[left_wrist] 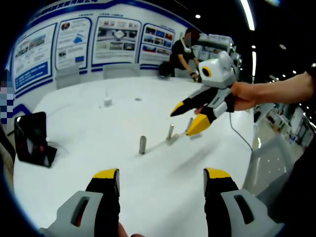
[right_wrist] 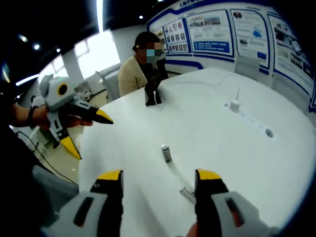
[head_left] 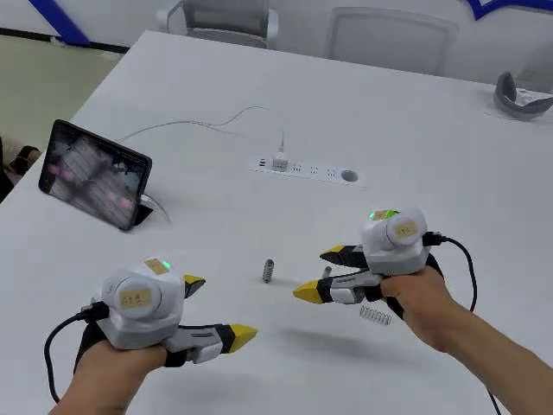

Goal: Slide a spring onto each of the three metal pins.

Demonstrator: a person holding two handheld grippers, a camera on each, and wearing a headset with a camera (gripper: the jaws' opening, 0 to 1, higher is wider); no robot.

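Two grippers, jaws wide, empty: left gripper (head_left: 219, 308) and right gripper (head_left: 320, 272) over the table (head_left: 259, 86). One pin (head_left: 269, 271) upright between them; second pin (left_wrist: 171, 132) near right gripper's tips. Spring (head_left: 375, 315) lies flat on table beside right gripper.

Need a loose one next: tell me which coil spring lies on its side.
The small metal coil spring lying flat near the right tool; the other spring stands upright further left.

Looks like an office showroom or meeting room: big white tabletop (head_left: 346, 112), info posters (left_wrist: 113, 42) on the upper-left wall, office chairs (head_left: 220, 17) up top, built-in power strip (head_left: 302, 169).
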